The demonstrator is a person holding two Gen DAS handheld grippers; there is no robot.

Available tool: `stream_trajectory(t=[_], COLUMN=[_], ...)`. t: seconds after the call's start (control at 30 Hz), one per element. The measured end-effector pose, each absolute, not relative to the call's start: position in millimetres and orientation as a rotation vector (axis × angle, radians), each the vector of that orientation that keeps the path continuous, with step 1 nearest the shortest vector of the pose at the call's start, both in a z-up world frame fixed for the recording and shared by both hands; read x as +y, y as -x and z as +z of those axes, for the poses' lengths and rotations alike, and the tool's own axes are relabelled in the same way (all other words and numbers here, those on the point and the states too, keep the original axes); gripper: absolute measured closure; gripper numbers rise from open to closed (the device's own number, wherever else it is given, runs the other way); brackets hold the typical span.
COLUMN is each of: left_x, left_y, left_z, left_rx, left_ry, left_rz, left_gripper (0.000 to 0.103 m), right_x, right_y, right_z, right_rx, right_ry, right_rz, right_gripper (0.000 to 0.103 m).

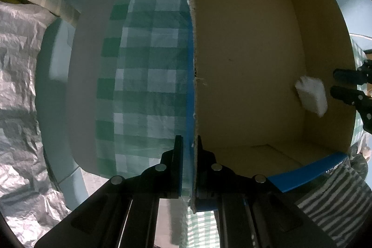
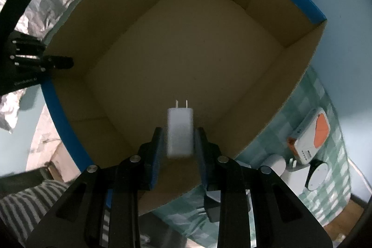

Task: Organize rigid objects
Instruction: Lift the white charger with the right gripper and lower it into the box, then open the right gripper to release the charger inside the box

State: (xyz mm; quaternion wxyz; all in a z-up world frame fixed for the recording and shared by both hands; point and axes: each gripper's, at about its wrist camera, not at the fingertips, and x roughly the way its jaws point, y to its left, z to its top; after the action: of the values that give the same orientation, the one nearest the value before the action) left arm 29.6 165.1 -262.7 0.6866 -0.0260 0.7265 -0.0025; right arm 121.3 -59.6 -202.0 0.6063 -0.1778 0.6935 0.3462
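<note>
In the right wrist view, the right gripper (image 2: 177,145) is nearest the lens, its two black fingers (image 2: 155,155) pinching a white plug-in charger (image 2: 179,133) by its flat sides. The charger points away from the camera, two metal prongs forward, and hangs over the open cardboard box (image 2: 300,43) just inside its near wall. Below and beyond it lies the bare brown floor of the box (nothing rests on it in either view). The box has a blue outer face and a round hole in its far wall.

To the right of the box, on a green-and-white checked cloth (image 2: 325,94), sits a white device with an orange patch (image 2: 312,131), and beside it some white rounded items (image 2: 293,171) that are too blurred and too close to the edge to name.

In the left wrist view, the left gripper (image 1: 188,143) is pressed together on the box's near side wall (image 1: 194,85), one finger outside against the blue face, the other inside against the cardboard. Across the box, the charger shows as a white block (image 1: 311,94) near the far wall, with the right gripper's fingertips (image 1: 344,83) beside it.

Farther out, crinkled silver foil sheeting (image 1: 18,85) lies to the left, and a striped sleeve (image 2: 21,206) shows at the lower edge.
</note>
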Motion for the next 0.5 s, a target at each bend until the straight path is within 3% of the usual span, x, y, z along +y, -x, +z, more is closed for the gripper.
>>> stream_trajectory(t=[0.2, 0.33, 0.5], left_x=[165.5, 162.2, 160.4], left_y=[-29.0, -29.3, -29.2], left_z=[-264.1, -261.3, -260.0], left_rx=[1.629, 1.63, 1.631], left_ry=[0.052, 0.057, 0.052], left_rz=[-0.01, -0.013, -0.013], left_gripper=[0.095, 0.095, 0.095], right_x=[-64.9, -78.9, -100.5], right_y=[-123.5, -127.2, -134.6], right_z=[-192.7, -171.9, -148.5], right_rx=[1.572, 1.527, 1.492], right_ry=[0.331, 0.301, 0.272], right_rz=[0.819, 0.822, 0.794], right_gripper=[0.063, 0.042, 0.041])
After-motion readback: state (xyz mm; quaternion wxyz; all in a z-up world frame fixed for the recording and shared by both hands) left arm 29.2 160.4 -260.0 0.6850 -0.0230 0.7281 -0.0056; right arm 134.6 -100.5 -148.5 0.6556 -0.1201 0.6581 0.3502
